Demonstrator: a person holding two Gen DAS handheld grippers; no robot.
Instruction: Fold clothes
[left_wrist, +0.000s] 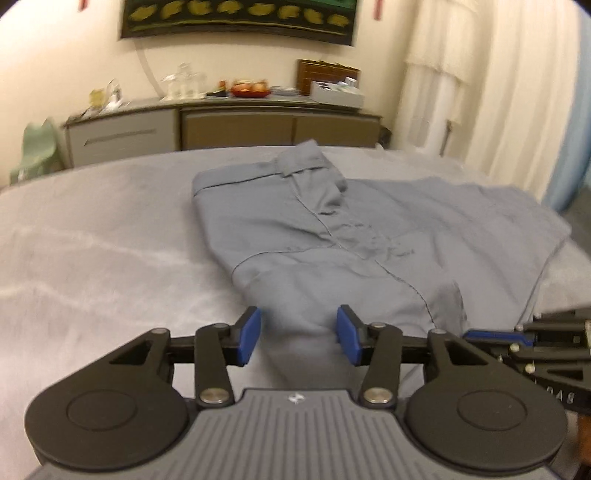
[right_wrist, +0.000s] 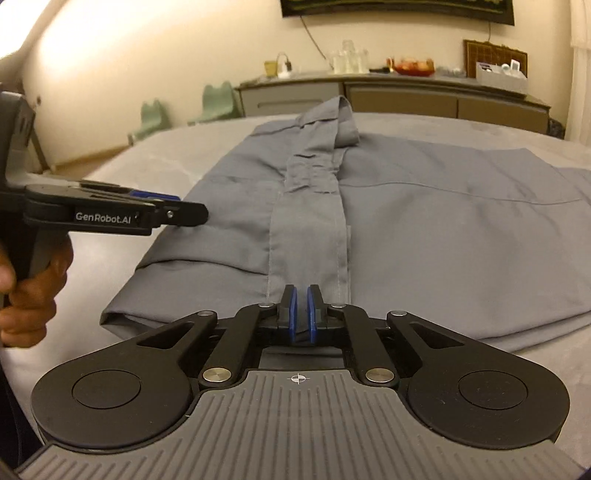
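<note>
A grey collared shirt (left_wrist: 332, 236) lies on a grey bed cover (left_wrist: 92, 251), its collar at the far end and its left side folded in over the body. My left gripper (left_wrist: 298, 334) is open over the shirt's near hem, nothing between its blue pads. In the right wrist view the shirt (right_wrist: 424, 229) fills the middle. My right gripper (right_wrist: 302, 314) is nearly shut at the near hem of the front placket strip (right_wrist: 308, 243); the shirt's edge sits at its pads, but a grip cannot be confirmed. The left gripper (right_wrist: 173, 210) shows at the left, hand-held.
A long grey-and-tan sideboard (left_wrist: 221, 125) stands behind the bed with glassware, a red bowl and a box. Green chairs (right_wrist: 218, 99) stand at the left by the wall. White curtains (left_wrist: 480, 92) hang at the right. A dark picture hangs above.
</note>
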